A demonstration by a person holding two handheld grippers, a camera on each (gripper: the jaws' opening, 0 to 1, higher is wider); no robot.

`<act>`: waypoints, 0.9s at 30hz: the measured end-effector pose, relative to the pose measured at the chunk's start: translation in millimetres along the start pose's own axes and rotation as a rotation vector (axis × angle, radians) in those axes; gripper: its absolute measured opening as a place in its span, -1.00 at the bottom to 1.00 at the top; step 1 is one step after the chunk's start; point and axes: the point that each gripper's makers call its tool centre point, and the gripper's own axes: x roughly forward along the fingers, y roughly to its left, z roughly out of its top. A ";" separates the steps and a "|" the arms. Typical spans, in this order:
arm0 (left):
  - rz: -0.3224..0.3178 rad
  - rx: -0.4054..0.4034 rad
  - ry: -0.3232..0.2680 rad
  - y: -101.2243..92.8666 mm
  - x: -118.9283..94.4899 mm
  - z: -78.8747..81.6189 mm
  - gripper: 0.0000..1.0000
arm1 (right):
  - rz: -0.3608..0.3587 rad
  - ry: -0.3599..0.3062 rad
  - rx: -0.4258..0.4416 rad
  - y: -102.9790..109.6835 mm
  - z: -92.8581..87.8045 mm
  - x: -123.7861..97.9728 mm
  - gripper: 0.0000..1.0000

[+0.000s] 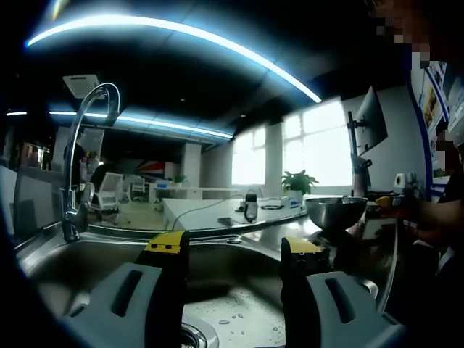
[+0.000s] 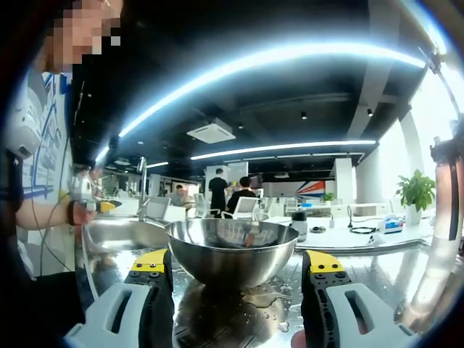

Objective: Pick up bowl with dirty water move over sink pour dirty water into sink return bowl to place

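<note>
**Bowl on the wet desk beside the sink, both sets of jaws open**

In the right gripper view the steel bowl (image 2: 230,250) stands upright on the shiny metal desk (image 2: 377,272), straight ahead of the right gripper (image 2: 238,272). That gripper's jaws stand apart, one on each side of the bowl's lower half; whether the yellow-tipped ends actually touch its wall cannot be told. The desk under and around the bowl is wet, spotted with droplets, and mirrors the bowl's underside. What the bowl holds is hidden by its rim from this low angle. To the left, a person's hand (image 2: 81,194) and forearm reach in near the edge of the sink (image 2: 119,233), with the faucet (image 2: 142,181) rising behind it.

In the left gripper view the left gripper (image 1: 232,250) hangs over the sink (image 1: 87,254), jaws apart with nothing between them (only the basin shows through the gap). The basin floor is dotted with water drops near the drain (image 1: 194,335). The curved faucet (image 1: 87,145) stands at the basin's far left rim. The same bowl (image 1: 336,212) sits off to the right on the desk, well apart from this gripper, with the person's forearm (image 1: 428,217) beyond it.

Farther back lie a white table with a dark bottle (image 1: 250,206), a potted plant (image 1: 299,183) by bright windows, and a monitor on an arm (image 1: 370,123). Two people (image 2: 230,190) stand in the distance.
</note>
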 end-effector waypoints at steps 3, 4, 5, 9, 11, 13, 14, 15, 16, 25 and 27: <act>0.000 0.000 -0.002 0.1 -0.3 0.4 -0.01 | -0.002 0.000 0.001 -0.6 0.0 0.0 0.31; 0.000 0.000 -0.002 0.1 -0.3 0.4 -0.01 | -0.003 0.000 0.001 -0.7 0.0 0.0 0.31; -0.001 0.000 -0.002 -0.2 -0.3 0.5 -0.01 | -0.003 0.001 0.000 -0.7 -0.2 0.0 0.31; -0.002 0.002 -0.003 -0.3 -0.4 0.6 -0.01 | -0.005 -0.005 0.005 -0.5 0.9 0.0 0.30; -0.002 0.001 -0.005 -0.6 -0.6 1.0 -0.01 | -0.007 -0.007 0.008 -0.9 1.1 -0.2 0.30; -0.002 0.001 -0.005 -0.5 -0.7 1.2 -0.01 | -0.007 -0.005 0.007 -0.8 0.7 -0.2 0.29; -0.002 0.001 -0.006 -0.6 -0.7 1.3 -0.01 | -0.006 0.000 0.002 -0.1 -0.5 0.2 0.29; -0.002 0.001 -0.006 -0.6 -0.7 1.3 -0.01 | -0.005 0.005 -0.005 0.8 -1.3 0.6 0.28; -0.002 0.002 -0.006 -0.6 -0.8 1.3 -0.01 | -0.004 0.007 -0.011 1.8 -1.8 0.9 0.27; -0.001 0.005 -0.008 -1.0 -0.8 1.8 -0.01 | -0.003 0.001 -0.007 1.6 -0.5 0.3 0.29; -0.001 0.008 -0.008 -1.3 -0.8 1.8 -0.01 | 0.007 -0.006 -0.006 3.6 0.7 0.3 0.35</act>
